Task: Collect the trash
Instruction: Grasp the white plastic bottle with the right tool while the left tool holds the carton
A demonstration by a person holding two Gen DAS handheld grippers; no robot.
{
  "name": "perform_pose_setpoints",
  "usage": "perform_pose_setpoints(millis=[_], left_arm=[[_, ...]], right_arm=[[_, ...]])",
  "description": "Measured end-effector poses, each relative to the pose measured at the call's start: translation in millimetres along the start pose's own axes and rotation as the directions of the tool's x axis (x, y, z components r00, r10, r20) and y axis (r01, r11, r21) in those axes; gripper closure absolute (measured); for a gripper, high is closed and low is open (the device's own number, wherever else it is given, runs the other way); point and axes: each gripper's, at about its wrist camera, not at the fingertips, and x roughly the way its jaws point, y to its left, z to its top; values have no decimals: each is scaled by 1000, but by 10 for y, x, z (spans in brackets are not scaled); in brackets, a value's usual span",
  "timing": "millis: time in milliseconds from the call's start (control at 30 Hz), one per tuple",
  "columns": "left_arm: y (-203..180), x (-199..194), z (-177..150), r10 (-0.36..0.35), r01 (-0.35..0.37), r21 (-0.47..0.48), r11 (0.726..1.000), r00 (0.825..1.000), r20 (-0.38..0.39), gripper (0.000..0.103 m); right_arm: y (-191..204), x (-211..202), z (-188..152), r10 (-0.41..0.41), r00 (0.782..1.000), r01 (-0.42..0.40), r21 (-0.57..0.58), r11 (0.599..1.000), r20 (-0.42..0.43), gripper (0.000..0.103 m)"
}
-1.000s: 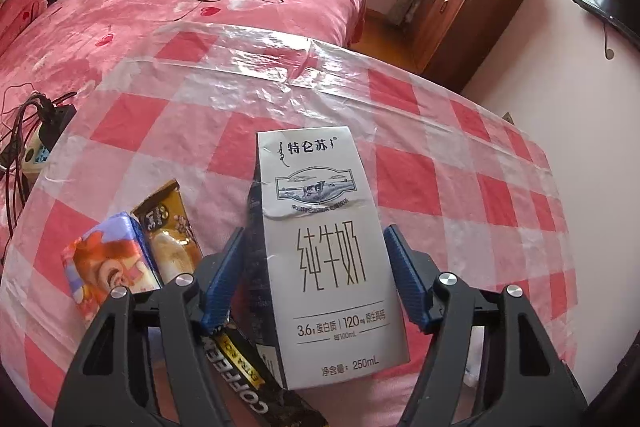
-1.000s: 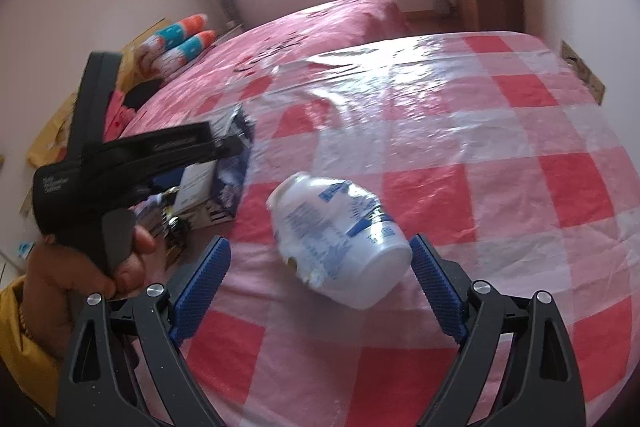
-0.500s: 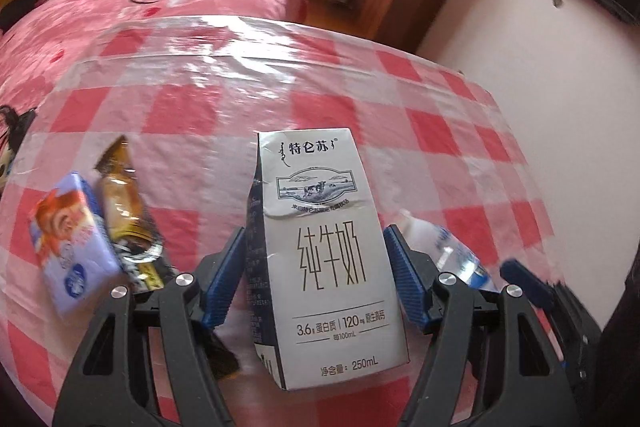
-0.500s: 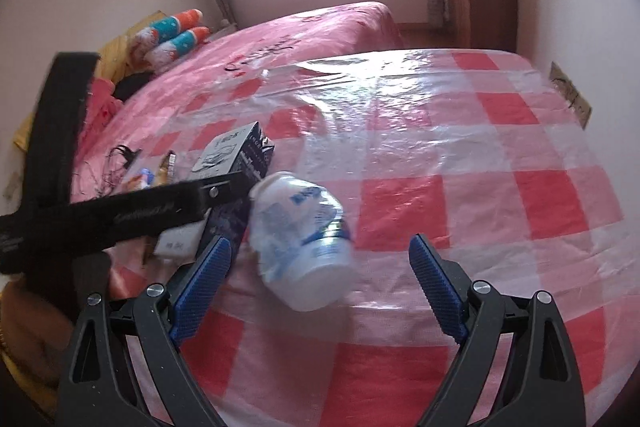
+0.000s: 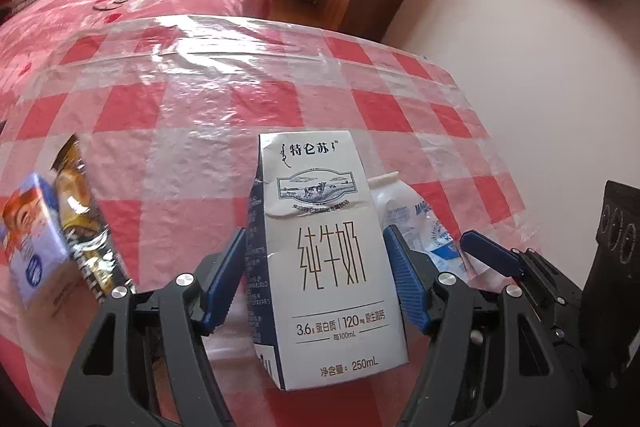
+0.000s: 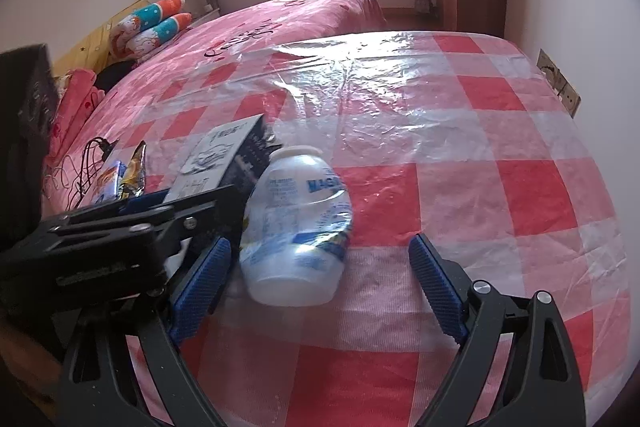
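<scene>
Left wrist: milk carton (image 5: 328, 259) clamped in left gripper (image 5: 316, 279).

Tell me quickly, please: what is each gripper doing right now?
Left gripper: shut on the milk carton.
Right gripper: open, holding nothing; the bottle lies between its fingers.

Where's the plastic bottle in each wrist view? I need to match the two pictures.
Left wrist: plastic bottle right of centre, partly hidden behind the milk carton.
Right wrist: plastic bottle left of centre, lying on the table, cap away from the camera.
Shared landmark: the milk carton, just left of the bottle.
</scene>
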Motion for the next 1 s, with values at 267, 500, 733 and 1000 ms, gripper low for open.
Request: perform_pose_setpoints(millis=[267,500,733,1000], left_arm=[[68,-249,-86,17,-15,-36,999,999,48,34],[100,-451,-185,26,-24,-46,999,998,64,34],[218,-699,-403,24,-19,-76,997,997,68,34],[354,-967,-642,22,-14,-98,995,997,75,34]], right_arm=[[68,14,-10,-37,999,36,-34,999,-7,22],[182,31,-35,-66,998,65,-103,993,-10,54],[237,-16,-88,-19,1000,18,-134,991,-10,54],[296,-110,-180,56,998,-57,-142,988,-14,55]])
